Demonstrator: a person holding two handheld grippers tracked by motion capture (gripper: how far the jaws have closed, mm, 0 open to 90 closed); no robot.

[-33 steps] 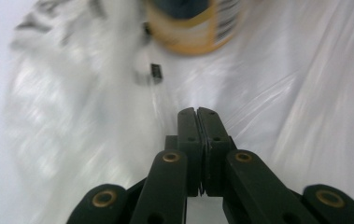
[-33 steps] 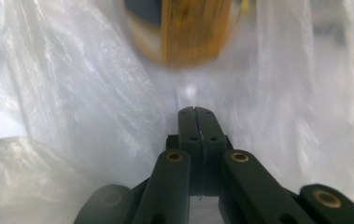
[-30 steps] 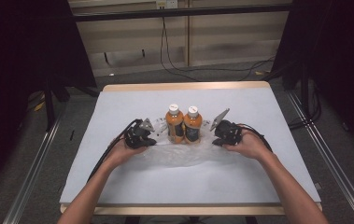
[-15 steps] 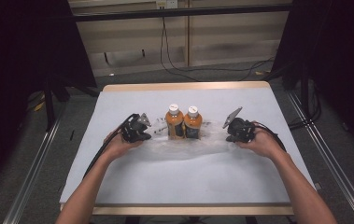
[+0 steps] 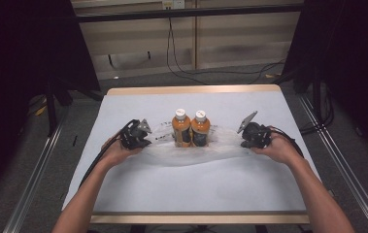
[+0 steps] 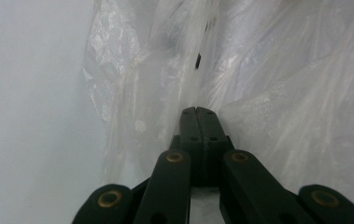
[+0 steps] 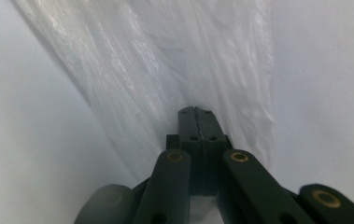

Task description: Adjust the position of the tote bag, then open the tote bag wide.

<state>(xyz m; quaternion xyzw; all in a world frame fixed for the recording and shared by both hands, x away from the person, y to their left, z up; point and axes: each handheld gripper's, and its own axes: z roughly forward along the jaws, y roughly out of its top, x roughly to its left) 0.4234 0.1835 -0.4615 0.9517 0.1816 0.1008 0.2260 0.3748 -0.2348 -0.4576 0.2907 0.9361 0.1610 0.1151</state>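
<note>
White table [image 5: 210, 189], plastic bag [image 5: 220, 141] stretched wider (right gripper [image 5: 247, 141] farther out).

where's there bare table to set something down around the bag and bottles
The widest free patch is the near half of the table, between the clear plastic bag and the near edge. A narrower strip lies behind the two bottles, up to the far edge. The middle band is crowded: left gripper and right gripper each pinch a bag end.

Plastic bag [image 5: 191, 148]: thin clear film, glossy, crinkled where my jaws pinched it. Two bottles [image 5: 191, 128]: smooth plastic, white caps. My left gripper [image 6: 196, 114]: matt black, brass-coloured rivets. Table [image 5: 191, 189]: matt white sheet, wooden edge.
</note>
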